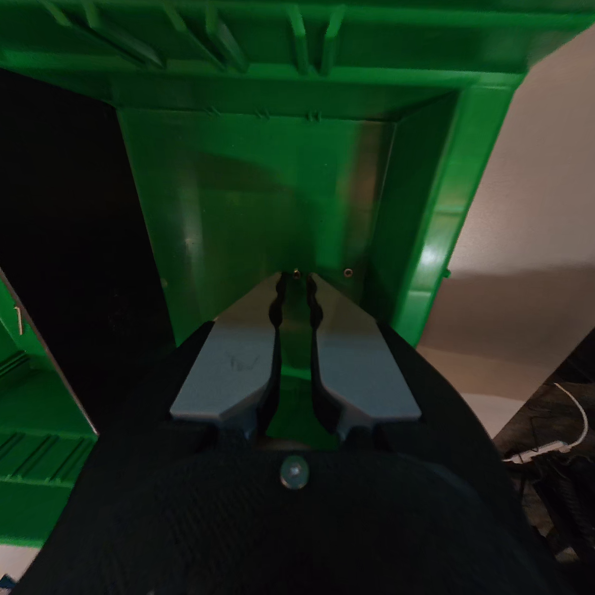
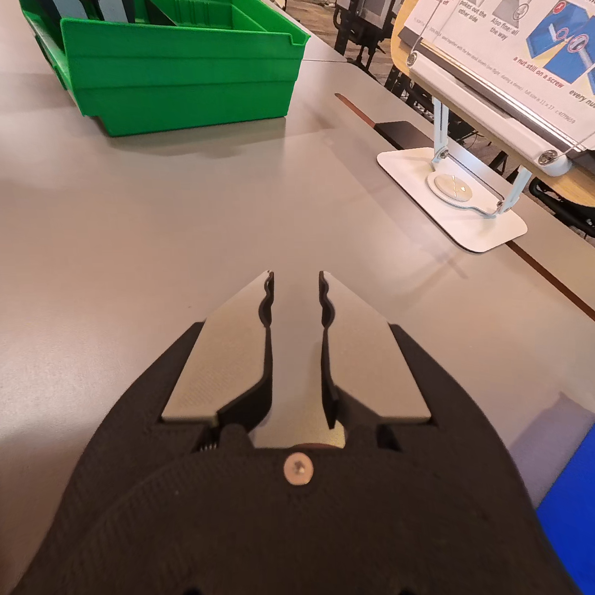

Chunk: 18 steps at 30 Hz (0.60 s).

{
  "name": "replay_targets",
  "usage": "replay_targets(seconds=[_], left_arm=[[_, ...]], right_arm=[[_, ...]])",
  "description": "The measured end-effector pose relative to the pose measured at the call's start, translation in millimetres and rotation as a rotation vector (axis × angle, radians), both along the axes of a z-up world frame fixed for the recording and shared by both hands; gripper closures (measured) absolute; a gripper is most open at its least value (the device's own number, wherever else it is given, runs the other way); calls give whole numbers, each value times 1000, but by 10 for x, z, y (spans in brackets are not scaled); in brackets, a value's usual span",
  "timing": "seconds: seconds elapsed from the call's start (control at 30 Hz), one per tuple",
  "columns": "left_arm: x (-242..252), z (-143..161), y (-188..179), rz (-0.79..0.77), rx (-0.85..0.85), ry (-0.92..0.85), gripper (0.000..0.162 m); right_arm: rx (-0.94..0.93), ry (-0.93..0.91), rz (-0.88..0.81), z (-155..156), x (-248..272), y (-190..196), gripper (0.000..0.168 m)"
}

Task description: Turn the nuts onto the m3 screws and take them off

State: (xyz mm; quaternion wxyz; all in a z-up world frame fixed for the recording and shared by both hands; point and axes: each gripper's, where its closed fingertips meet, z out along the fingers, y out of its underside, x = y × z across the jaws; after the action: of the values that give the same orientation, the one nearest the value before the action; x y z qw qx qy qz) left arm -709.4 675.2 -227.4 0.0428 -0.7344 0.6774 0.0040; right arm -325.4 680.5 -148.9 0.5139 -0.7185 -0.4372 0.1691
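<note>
My left gripper (image 1: 296, 277) is open and reaches down into a compartment of the green bin (image 1: 431, 206). A small nut (image 1: 295, 274) lies on the bin floor between its fingertips, not gripped. A second small nut (image 1: 347, 273) lies to the right near the bin wall. My right gripper (image 2: 296, 277) is open and empty, low over the grey table (image 2: 161, 225). The green bin (image 2: 180, 70) shows at the far left in the right wrist view, with the left gripper's fingers (image 2: 69, 8) inside it. No screw is visible.
A white stand (image 2: 450, 196) holding a printed instruction sheet (image 2: 515, 48) is at the right of the table. A blue surface (image 2: 573, 502) shows at the lower right. A dark compartment (image 1: 64, 225) lies left of the bin section; cables (image 1: 547, 444) lie at the right. My hands' fingertips stand some 40 centimeters from each other.
</note>
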Motion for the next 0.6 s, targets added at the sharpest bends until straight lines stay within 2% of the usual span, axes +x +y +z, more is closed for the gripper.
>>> replay_targets(seconds=[0.1, 0.27, 0.37, 0.6], left_arm=[[8, -3, 17, 20, -17, -35, 158], [39, -1, 22, 38, -31, -59, 158], [196, 3, 4, 47, -29, -139, 159], [216, 0, 2, -8, 26, -102, 160]], right_arm=[[4, 1, 5, 10, -9, -12, 144], [6, 1, 8, 17, -10, -18, 144], [5, -3, 9, 14, -12, -22, 144], [8, -9, 16, 13, -20, -36, 145]])
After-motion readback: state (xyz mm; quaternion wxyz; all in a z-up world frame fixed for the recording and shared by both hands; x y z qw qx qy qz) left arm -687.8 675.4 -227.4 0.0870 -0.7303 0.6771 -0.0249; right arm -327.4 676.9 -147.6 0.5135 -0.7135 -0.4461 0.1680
